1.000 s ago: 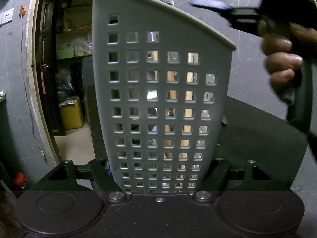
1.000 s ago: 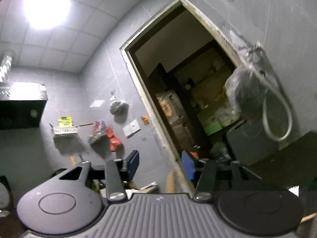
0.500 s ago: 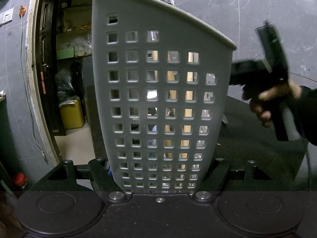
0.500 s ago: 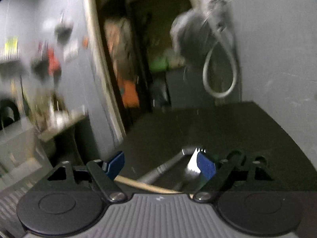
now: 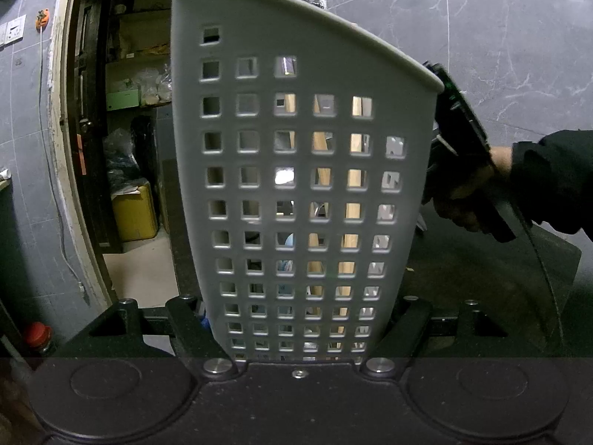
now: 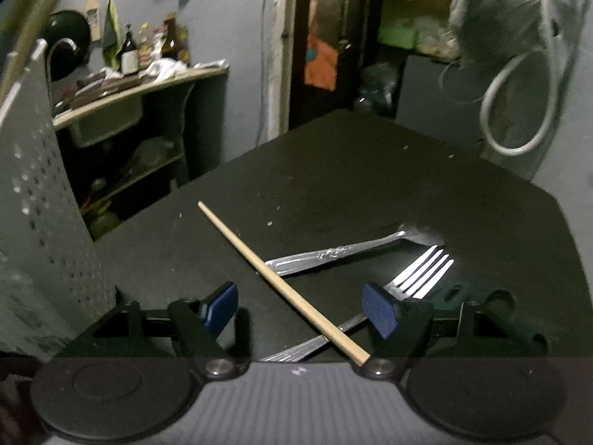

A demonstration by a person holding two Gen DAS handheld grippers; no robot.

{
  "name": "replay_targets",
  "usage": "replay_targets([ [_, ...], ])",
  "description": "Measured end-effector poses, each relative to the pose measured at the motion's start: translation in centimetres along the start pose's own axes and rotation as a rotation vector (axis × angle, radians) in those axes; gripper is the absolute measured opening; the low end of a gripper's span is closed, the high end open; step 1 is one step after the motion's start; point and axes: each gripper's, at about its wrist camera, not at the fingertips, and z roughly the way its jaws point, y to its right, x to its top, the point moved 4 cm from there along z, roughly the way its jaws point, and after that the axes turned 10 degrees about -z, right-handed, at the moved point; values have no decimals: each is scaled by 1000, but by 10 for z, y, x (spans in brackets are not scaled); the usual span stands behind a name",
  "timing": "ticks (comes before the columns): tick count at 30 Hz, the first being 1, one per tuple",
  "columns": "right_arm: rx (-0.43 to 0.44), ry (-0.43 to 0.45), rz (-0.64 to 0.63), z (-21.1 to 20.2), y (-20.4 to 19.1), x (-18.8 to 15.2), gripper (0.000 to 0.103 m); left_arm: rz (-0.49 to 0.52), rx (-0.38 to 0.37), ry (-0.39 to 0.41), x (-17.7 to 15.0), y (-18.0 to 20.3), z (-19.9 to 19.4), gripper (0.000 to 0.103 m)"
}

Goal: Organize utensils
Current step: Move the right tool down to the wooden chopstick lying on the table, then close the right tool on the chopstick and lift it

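My left gripper (image 5: 296,319) is shut on a grey perforated utensil holder (image 5: 296,185) and holds it upright; wooden sticks and metal pieces show through its holes. The holder also shows in the right wrist view (image 6: 40,193) at the far left. My right gripper (image 6: 300,307) is open and hangs low over the black table (image 6: 370,185). A wooden chopstick (image 6: 274,274) lies diagonally between its fingers, across a metal spoon (image 6: 333,252) and a fork (image 6: 418,274). The right gripper and the hand that holds it show in the left wrist view (image 5: 467,170) just right of the holder.
An open doorway (image 5: 122,129) with shelves and a yellow can (image 5: 135,211) is behind the holder. A cluttered counter with bottles (image 6: 141,74) stands left of the table. A hose and a bag (image 6: 519,74) hang on the wall at the right.
My right gripper has swung down from facing the ceiling and wall to just above the chopstick, spoon and fork. The left gripper has held the holder still.
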Motion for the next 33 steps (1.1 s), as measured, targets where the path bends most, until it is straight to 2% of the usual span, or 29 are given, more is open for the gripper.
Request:
replay_targets([
  [3, 30, -16, -6, 6, 5, -2, 72, -3, -3, -1, 0, -1, 0, 77],
  [5, 73, -17, 32, 7, 8, 1, 49, -2, -4, -1, 0, -1, 0, 77],
  [6, 62, -17, 20, 7, 8, 3, 46, -2, -4, -1, 0, -1, 0, 77],
  [8, 71, -21, 7, 5, 7, 4, 30, -3, -3, -1, 0, -1, 0, 77],
  [13, 85, -44, -25, 3, 1, 9, 8, -2, -3, -1, 0, -1, 0, 77],
  [18, 36, -58, -10, -4, -3, 7, 8, -5, -5, 0, 0, -2, 0, 77],
  [23, -35, 9, 148, -25, 6, 3, 8, -5, -4, 0, 0, -2, 0, 77],
  [28, -84, 164, 369, -65, 20, -5, 8, -6, -4, 0, 0, -3, 0, 77],
  [33, -123, 396, 532, -112, 28, -11, 8, -3, 2, 1, -1, -1, 0, 77],
])
